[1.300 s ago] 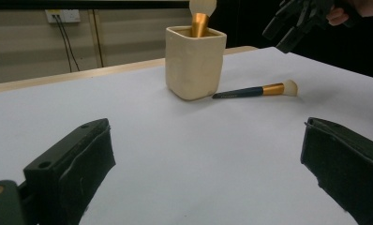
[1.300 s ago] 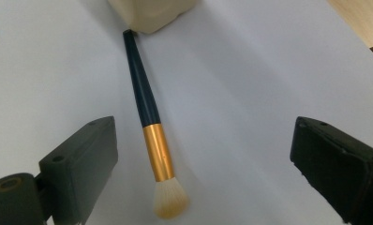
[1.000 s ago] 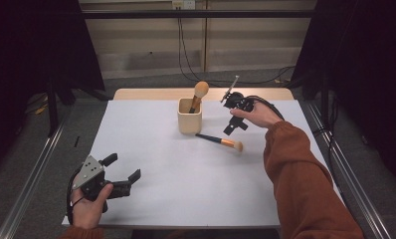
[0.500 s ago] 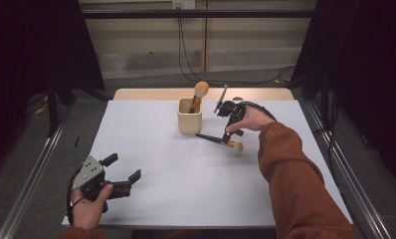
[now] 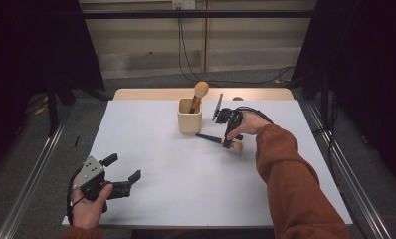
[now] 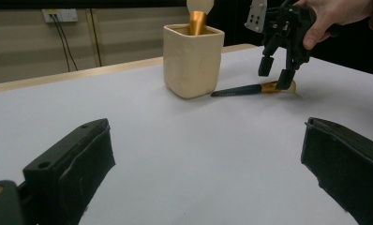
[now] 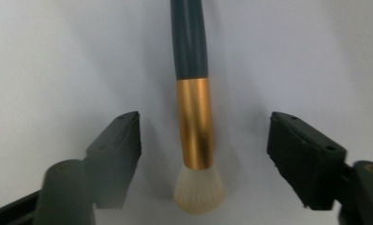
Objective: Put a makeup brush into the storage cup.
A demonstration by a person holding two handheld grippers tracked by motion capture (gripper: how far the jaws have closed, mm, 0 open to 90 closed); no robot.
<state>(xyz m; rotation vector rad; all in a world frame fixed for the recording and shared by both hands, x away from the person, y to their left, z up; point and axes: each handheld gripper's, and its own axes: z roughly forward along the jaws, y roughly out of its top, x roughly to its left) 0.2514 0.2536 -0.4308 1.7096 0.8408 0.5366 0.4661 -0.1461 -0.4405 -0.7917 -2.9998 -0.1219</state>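
Right gripper view shows my right tool [image 7: 201, 159] closing around the loose brush [image 7: 194, 117], pads not touching, at four o'clock beside the cup [image 5: 189, 122] holding one brush; pickup remains.

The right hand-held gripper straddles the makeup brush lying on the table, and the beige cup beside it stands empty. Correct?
Not quite. The beige cup is not empty: a second brush stands in it, as the high view shows. The right hand-held gripper does straddle the lying makeup brush.
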